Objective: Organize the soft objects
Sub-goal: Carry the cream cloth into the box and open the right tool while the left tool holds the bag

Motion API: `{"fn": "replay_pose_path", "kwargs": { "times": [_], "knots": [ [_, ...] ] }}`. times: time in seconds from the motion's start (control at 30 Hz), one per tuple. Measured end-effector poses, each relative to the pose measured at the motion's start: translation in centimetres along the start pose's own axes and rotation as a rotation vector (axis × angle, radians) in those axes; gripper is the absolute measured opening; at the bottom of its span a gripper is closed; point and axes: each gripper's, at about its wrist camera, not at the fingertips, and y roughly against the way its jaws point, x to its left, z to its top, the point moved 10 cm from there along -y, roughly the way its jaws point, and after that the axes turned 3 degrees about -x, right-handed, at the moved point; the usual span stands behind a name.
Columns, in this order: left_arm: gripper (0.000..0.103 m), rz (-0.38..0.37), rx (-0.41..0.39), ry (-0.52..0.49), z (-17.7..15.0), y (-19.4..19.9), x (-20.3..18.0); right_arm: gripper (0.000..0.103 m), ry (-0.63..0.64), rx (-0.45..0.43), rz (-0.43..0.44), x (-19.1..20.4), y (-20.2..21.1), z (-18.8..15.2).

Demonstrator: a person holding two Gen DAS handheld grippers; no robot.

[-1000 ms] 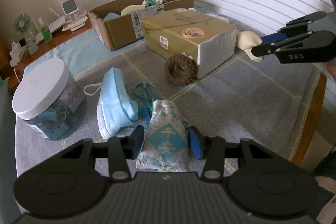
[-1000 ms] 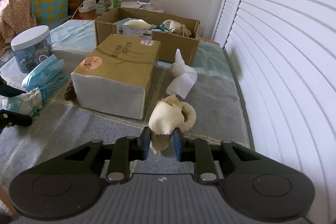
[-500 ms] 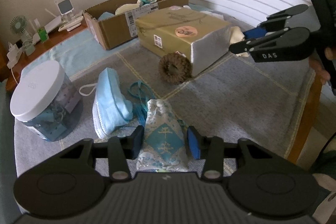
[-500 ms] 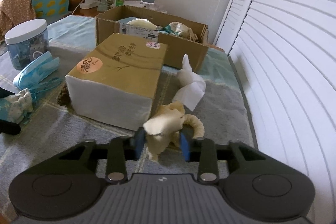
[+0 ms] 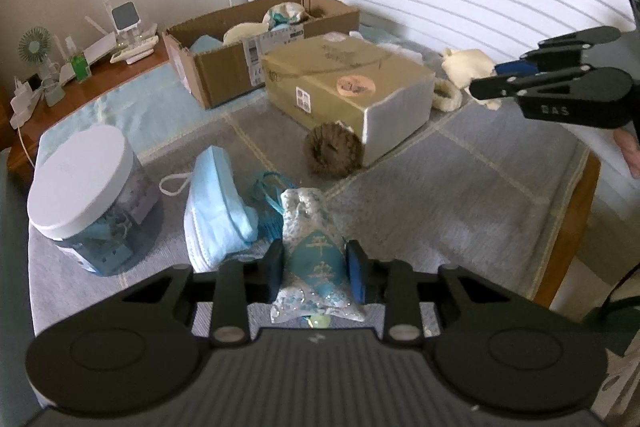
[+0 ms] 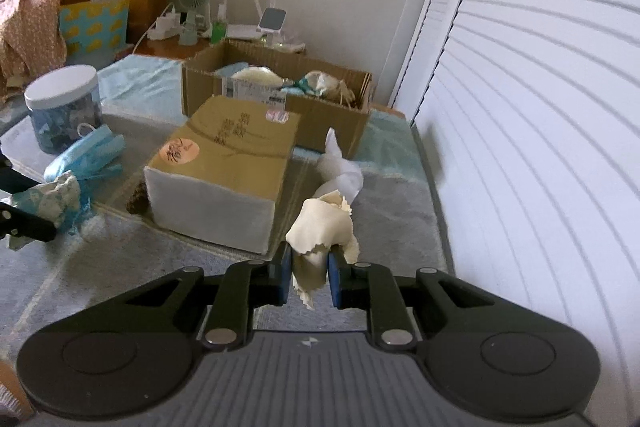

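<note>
Left claw just closing onto pouch, right claw lifted cream cloth (off table)

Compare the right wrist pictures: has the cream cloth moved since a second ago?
Yes. The cream cloth, gripped by the right tongs, has lifted off the grey mat, leaving the cream ring behind.

Blue-white pouch upright on grey blanket; cream cloth crumpled, lifted.

Left wrist view: low over the near edge of the grey blanket, facing the cardboard box and shutters. Right wrist view: alongside the shutters, facing the same cardboard box. Shared: gold package, lidded jar.
</note>
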Motion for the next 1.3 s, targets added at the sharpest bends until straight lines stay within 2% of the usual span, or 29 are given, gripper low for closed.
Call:
{"fn": "replay_pose_path", "kwargs": {
  "times": [0.33, 0.53, 0.67, 0.83, 1.07, 1.1, 1.17, 1.23, 1.3],
  "knots": [
    [0.031, -0.023, -0.060, 0.028, 2.3, 1.7, 0.6, 0.022, 0.006, -0.041, 0.005, -0.5, 1.1, 2.9],
    [0.031, 0.001, -0.102, 0.041, 3.7, 2.2, 2.0, 0.022, -0.003, -0.097, 0.024, -0.8, -0.4, 7.5],
    [0.031, 0.002, -0.122, 0.046, 4.3, 2.3, 2.6, 0.022, 0.002, -0.122, 0.035, -1.0, -3.1, 11.3],
    [0.031, 0.002, -0.136, 0.062, 4.7, 2.1, 3.2, 0.022, -0.015, -0.108, 0.050, -2.1, -8.0, 14.8],
    [0.031, 0.005, -0.132, 0.091, 4.8, 1.3, 4.3, 0.023, -0.042, -0.049, 0.049, -3.2, -14.4, 16.0],
    [0.031, 0.005, -0.130, 0.092, 4.9, 1.2, 4.3, 0.025, -0.044, -0.041, 0.050, -3.2, -15.1, 16.0],
    [0.031, 0.004, -0.126, 0.090, 4.9, 1.0, 4.4, 0.042, -0.053, -0.023, 0.054, -3.3, -16.0, 15.5],
    [0.031, 0.003, -0.121, 0.087, 5.0, 0.7, 4.5, 0.074, -0.066, -0.018, 0.042, -3.4, -16.0, 14.9],
    [0.031, 0.001, -0.116, 0.088, 5.1, 0.6, 4.6, 0.082, -0.078, -0.026, 0.051, -3.4, -15.2, 14.2]
  ]
}}
